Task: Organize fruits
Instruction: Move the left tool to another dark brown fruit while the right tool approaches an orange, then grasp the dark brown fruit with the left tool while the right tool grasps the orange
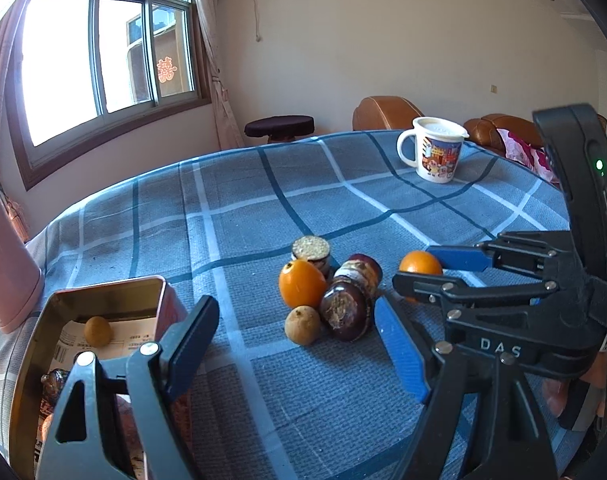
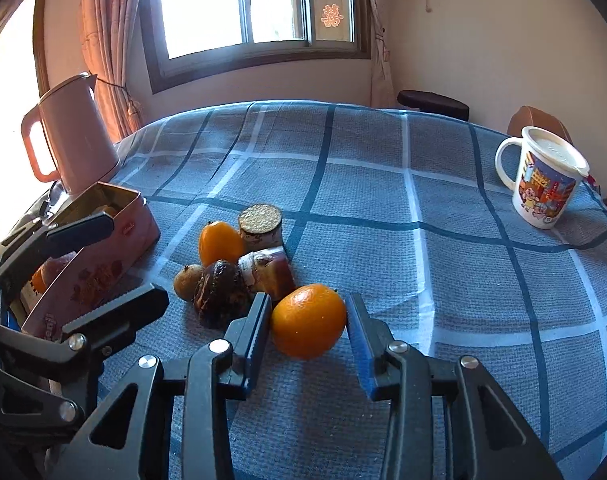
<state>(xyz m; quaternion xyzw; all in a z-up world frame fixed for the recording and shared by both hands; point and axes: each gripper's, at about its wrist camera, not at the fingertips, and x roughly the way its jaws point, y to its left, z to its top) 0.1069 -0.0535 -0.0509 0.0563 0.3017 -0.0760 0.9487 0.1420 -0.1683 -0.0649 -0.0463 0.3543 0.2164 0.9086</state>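
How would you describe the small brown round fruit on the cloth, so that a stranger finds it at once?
Start at the pink tin box at the left edge of the checked tablecloth; a small pile lies just beside it. The brown fruit sits at the pile's near-left corner. It is dull tan and the smallest piece, unlike the glossy oranges.

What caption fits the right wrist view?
Right tool closed around an orange on the checked tablecloth, beside the pink tin.

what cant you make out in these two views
- Tin: lower contents hidden by the left gripper, left wrist view.
- Tin interior: blocked by its near wall, right wrist view.
- Orange: underside hidden by the right gripper, left wrist view.
- Mug: contents hidden by its lid.
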